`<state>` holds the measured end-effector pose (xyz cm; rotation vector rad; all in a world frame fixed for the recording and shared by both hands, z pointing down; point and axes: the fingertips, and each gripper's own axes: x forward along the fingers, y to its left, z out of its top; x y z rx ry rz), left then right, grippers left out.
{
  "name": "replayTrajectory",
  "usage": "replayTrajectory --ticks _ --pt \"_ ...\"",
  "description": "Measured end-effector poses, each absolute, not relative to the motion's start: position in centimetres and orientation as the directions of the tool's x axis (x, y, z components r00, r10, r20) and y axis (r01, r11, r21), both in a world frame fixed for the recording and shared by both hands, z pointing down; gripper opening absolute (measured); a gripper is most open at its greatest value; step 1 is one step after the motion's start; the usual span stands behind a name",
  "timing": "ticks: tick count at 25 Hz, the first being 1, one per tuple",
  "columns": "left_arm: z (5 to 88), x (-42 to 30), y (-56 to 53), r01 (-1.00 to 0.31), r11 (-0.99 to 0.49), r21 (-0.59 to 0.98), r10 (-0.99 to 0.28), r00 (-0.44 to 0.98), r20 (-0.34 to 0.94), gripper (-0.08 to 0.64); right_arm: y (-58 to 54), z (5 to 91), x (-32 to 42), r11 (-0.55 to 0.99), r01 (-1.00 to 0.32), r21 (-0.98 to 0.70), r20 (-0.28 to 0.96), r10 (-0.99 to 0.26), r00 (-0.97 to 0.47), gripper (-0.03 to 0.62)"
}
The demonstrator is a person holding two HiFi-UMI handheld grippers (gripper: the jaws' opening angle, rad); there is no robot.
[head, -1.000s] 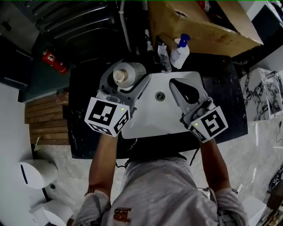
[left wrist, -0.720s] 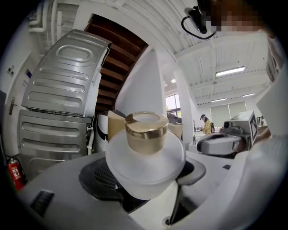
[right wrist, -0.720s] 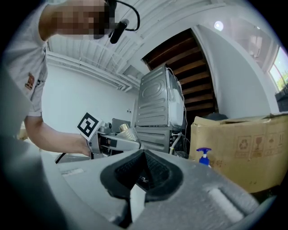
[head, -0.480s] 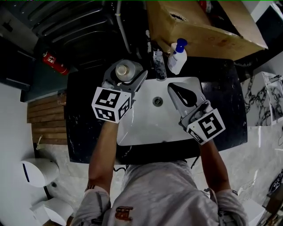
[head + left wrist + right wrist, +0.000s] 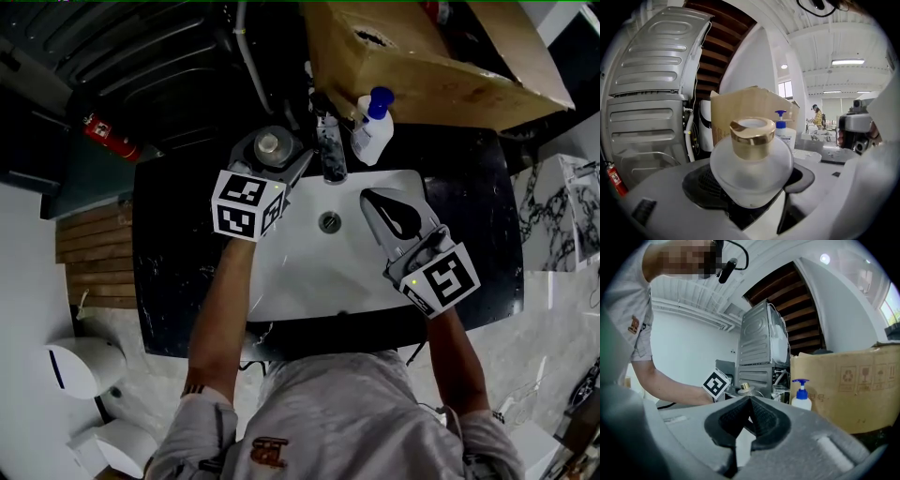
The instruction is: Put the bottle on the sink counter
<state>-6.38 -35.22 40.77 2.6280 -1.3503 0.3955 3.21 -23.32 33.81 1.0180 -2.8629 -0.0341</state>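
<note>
A frosted round bottle (image 5: 751,173) with a gold cap (image 5: 751,137) sits between the jaws of my left gripper (image 5: 752,197), which is shut on it. From the head view the bottle (image 5: 270,146) is held over the dark counter (image 5: 173,244) at the back left of the white sink (image 5: 309,272), beside the faucet (image 5: 331,155). My right gripper (image 5: 394,214) hovers over the sink's right side, shut with nothing in it (image 5: 749,420). Whether the bottle's base touches the counter is hidden.
A white pump bottle with a blue top (image 5: 373,127) stands behind the sink, right of the faucet. A cardboard box (image 5: 422,56) lies at the back right. A metal appliance (image 5: 647,108) stands behind the counter. A red extinguisher (image 5: 108,136) lies off the counter's left.
My left gripper has carried the bottle further back and a little right, toward the counter's rear beside the faucet. The right gripper stays over the sink, shifted slightly.
</note>
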Motion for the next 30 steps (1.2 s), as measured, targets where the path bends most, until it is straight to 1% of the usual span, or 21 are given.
replayTrajectory --ticks 14,24,30 --pt "47.5 -5.9 -38.0 -0.794 -0.608 0.018 -0.703 0.549 0.453 0.328 -24.3 36.3 5.9 0.735 -0.678 0.017 0.133 -0.674 -0.727 0.0" --pt "49.6 -5.2 -38.2 -0.769 -0.639 -0.002 -0.656 0.543 0.524 0.328 -24.3 36.7 6.5 0.722 -0.692 0.008 0.138 -0.686 -0.714 0.0" --pt "49.9 -5.2 -38.4 -0.764 -0.645 -0.016 -0.647 0.534 0.544 0.328 -24.1 37.0 6.3 0.719 -0.695 -0.003 0.14 -0.688 -0.712 0.0"
